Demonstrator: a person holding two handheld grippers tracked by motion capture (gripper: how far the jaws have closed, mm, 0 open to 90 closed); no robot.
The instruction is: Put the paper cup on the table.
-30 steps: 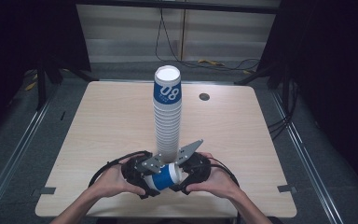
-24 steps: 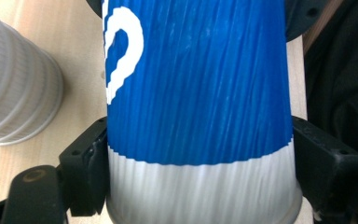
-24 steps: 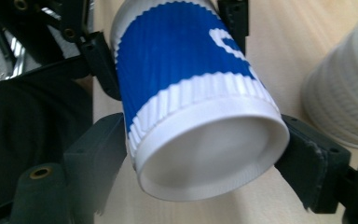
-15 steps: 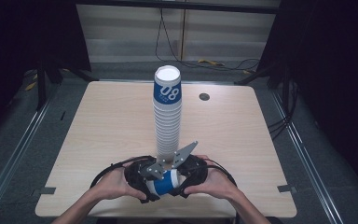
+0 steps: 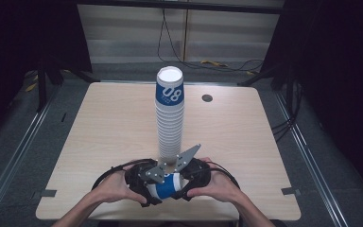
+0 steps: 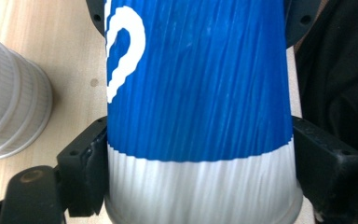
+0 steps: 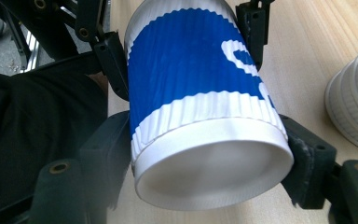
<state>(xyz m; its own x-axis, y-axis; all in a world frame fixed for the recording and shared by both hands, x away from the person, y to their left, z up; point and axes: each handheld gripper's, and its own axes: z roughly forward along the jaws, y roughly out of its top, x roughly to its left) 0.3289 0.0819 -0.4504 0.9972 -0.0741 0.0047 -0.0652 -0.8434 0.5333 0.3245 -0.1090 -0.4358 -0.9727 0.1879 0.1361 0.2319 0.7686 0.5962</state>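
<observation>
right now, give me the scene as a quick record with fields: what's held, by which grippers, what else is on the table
held item: blue and white paper cup, lying on its side at the near table edge
left gripper: jaws shut on the cup near its rim end
right gripper: jaws shut on the cup near its base end
hands: one on each gripper
cup stack: tall, upside down, at table centre, just behind the grippers
table: light wood, with a round dark grommet near the far edge
</observation>
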